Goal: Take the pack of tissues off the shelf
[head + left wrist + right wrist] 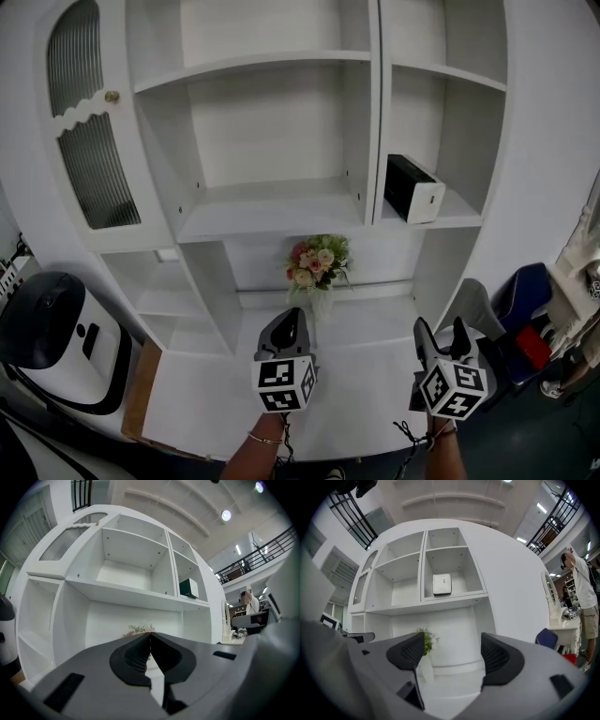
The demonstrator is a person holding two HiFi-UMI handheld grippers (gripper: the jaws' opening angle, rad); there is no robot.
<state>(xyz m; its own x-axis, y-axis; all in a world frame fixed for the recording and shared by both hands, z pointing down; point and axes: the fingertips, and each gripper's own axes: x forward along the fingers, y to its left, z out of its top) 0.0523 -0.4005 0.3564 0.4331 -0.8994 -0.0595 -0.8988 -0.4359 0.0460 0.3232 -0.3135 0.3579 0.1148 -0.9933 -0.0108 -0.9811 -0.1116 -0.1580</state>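
Note:
The pack of tissues (413, 188) is a dark block with a white end, lying on the right-hand shelf of a white wall unit (272, 220). It shows as a white square (441, 584) in the right gripper view and as a small dark box (189, 588) in the left gripper view. My left gripper (292, 325) hovers low over the white counter, jaws together with nothing between them. My right gripper (440, 339) is held to its right, well below the pack, jaws wide apart and empty.
A vase of pink and cream flowers (317, 266) stands on the counter (356, 375) between the grippers and the shelves. A white and black appliance (56, 337) sits at the left. A blue chair (523, 295) and a person (583, 597) are off to the right.

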